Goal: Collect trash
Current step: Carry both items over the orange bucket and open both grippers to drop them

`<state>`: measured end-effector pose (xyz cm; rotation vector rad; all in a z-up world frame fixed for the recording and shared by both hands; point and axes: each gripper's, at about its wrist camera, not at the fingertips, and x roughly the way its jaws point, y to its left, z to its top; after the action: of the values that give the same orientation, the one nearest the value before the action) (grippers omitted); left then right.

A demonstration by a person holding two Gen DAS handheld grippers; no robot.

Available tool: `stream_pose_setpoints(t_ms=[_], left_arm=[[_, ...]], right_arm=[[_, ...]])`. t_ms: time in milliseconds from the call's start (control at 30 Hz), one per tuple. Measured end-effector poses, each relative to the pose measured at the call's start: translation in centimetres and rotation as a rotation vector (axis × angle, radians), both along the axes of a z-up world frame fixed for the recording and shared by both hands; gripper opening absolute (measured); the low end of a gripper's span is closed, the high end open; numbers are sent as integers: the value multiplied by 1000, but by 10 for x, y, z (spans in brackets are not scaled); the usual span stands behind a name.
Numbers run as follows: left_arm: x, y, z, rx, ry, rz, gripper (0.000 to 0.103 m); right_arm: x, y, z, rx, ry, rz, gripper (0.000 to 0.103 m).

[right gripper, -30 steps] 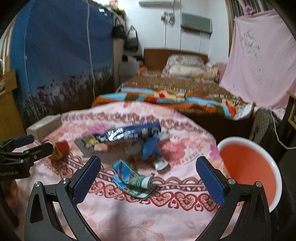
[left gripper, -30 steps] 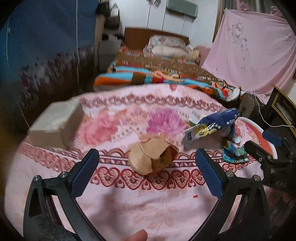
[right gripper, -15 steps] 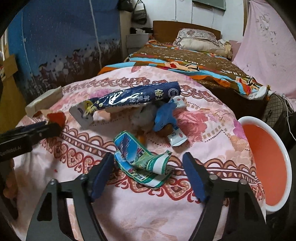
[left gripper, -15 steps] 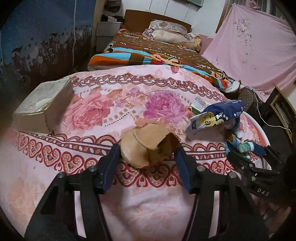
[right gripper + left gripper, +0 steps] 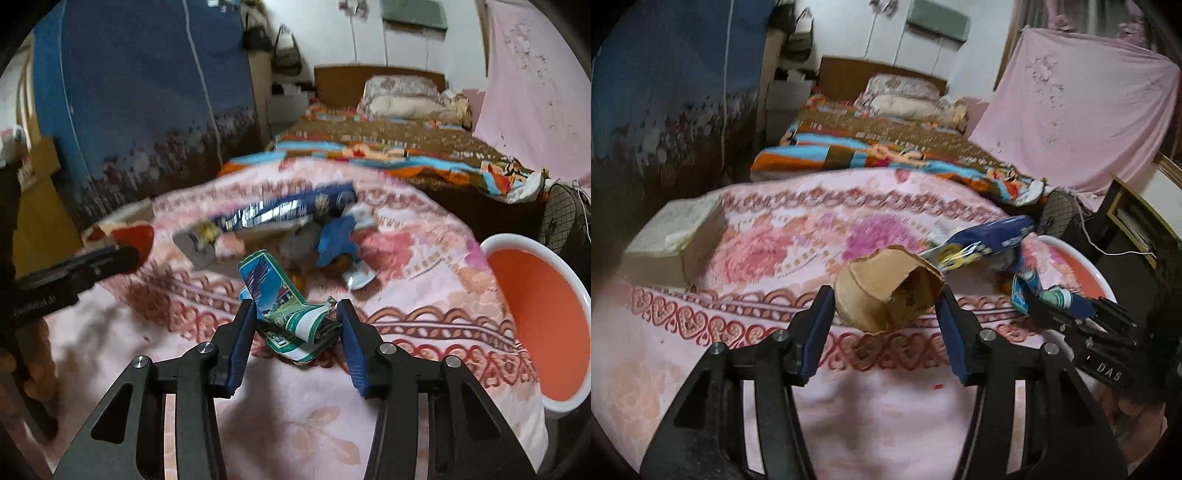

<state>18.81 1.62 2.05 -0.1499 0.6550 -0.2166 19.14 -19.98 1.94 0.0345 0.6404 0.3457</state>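
My left gripper (image 5: 884, 308) is shut on a crumpled brown paper cup (image 5: 888, 290) and holds it just above the pink flowered cloth (image 5: 812, 229). My right gripper (image 5: 295, 321) is shut on a folded green and blue wrapper (image 5: 286, 306); it also shows in the left wrist view (image 5: 1039, 293). A long dark blue snack bag (image 5: 280, 212) and a small blue scrap (image 5: 338, 238) lie behind it. An orange bowl with a white rim (image 5: 543, 325) stands at the right.
A beige box (image 5: 674, 240) lies at the cloth's left edge. A bed with a striped blanket (image 5: 886, 147) stands behind. A pink sheet (image 5: 1082, 118) hangs at the back right, a blue curtain (image 5: 140, 92) at the left. A fan (image 5: 565, 221) stands by the bowl.
Both grippers went from wide open to shut: the left closed on the brown paper cup, the right on the green and blue wrapper. Both pieces now sit lifted slightly off the cloth.
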Motion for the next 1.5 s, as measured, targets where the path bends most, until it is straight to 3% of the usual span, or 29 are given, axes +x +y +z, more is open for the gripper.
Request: stream_pose_setpoints(t_ms=[200, 400, 567, 700, 933, 1367, 1500], left_arm=[[-8, -35, 24, -4, -137, -88, 41], [-4, -84, 48, -28, -279, -189, 42], [5, -127, 62, -51, -354, -276, 44], [16, -163, 70, -55, -384, -349, 44], [39, -206, 69, -67, -307, -436, 44], [78, -273, 35, -53, 7, -494, 44], [81, -281, 28, -45, 55, -478, 51]], right_arm=[[-20, -39, 35, 133, -224, -97, 43], [-33, -82, 70, 128, -469, -242, 45], [-26, -115, 88, 102, -558, -335, 45], [-24, -144, 83, 113, -567, -424, 45], [-25, -204, 57, 171, -480, -570, 45], [-14, -237, 17, 190, -286, -657, 45], [-12, -240, 13, 195, -254, -665, 49]])
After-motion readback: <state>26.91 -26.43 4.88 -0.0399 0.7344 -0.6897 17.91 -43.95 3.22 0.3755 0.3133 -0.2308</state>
